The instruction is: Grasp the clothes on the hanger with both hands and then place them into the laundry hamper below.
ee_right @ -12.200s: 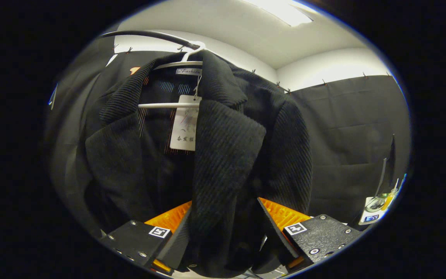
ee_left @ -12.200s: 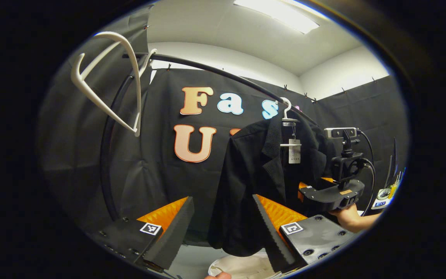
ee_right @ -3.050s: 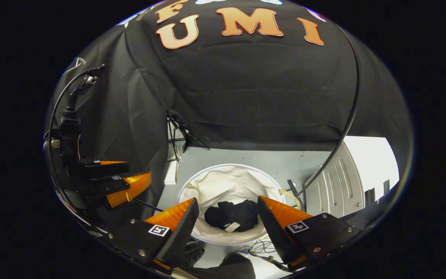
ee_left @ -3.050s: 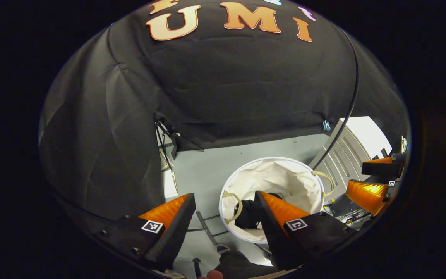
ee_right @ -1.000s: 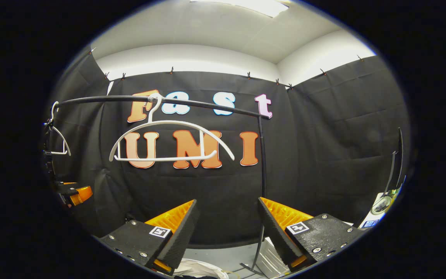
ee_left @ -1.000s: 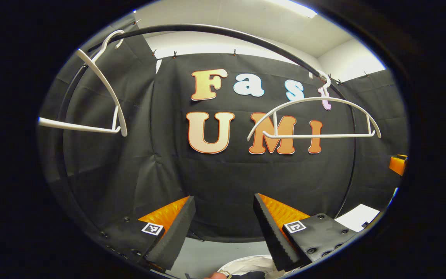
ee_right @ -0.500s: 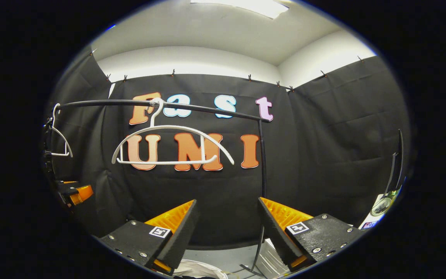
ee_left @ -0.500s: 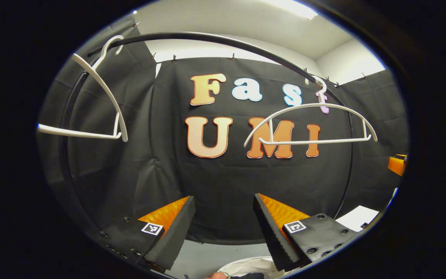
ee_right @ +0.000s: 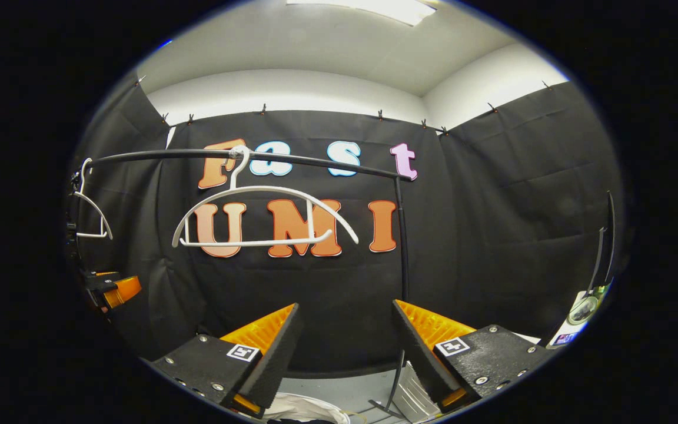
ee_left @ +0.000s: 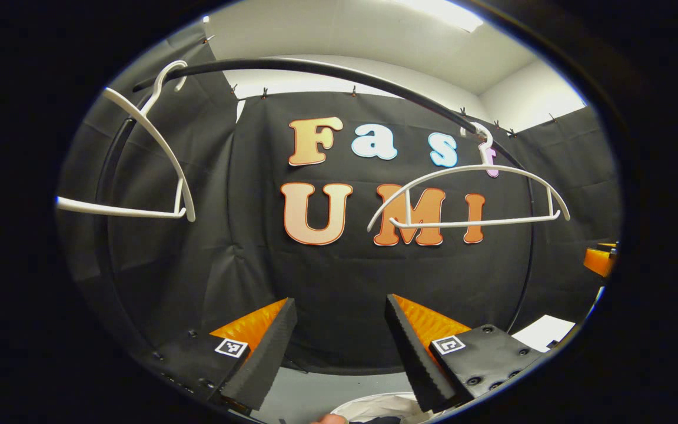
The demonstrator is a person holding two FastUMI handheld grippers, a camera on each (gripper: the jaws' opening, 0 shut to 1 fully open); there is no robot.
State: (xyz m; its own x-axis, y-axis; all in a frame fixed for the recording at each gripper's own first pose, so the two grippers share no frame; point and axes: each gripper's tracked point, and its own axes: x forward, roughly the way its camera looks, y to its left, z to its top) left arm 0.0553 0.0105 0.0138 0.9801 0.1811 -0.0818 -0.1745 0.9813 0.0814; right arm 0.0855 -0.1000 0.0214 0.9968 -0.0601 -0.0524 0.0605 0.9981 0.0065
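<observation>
Both claws stand wide and empty: the left claw (ee_left: 339, 344), the right claw (ee_right: 342, 347). Beyond them a white hanger (ee_left: 468, 197) hangs bare on the black rail (ee_right: 315, 160). Below, the hamper (ee_left: 383, 405) shows its white rim with something dark inside, likely the clothes. Best just to draw back clear of the rail. The right gripper view catches the rail's upright post; the left gripper view shows a second hanger (ee_left: 139, 162) up close.

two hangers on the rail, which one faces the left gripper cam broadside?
The white hanger at the rail's right end; the other hanger hangs turned, foreshortened.
</observation>
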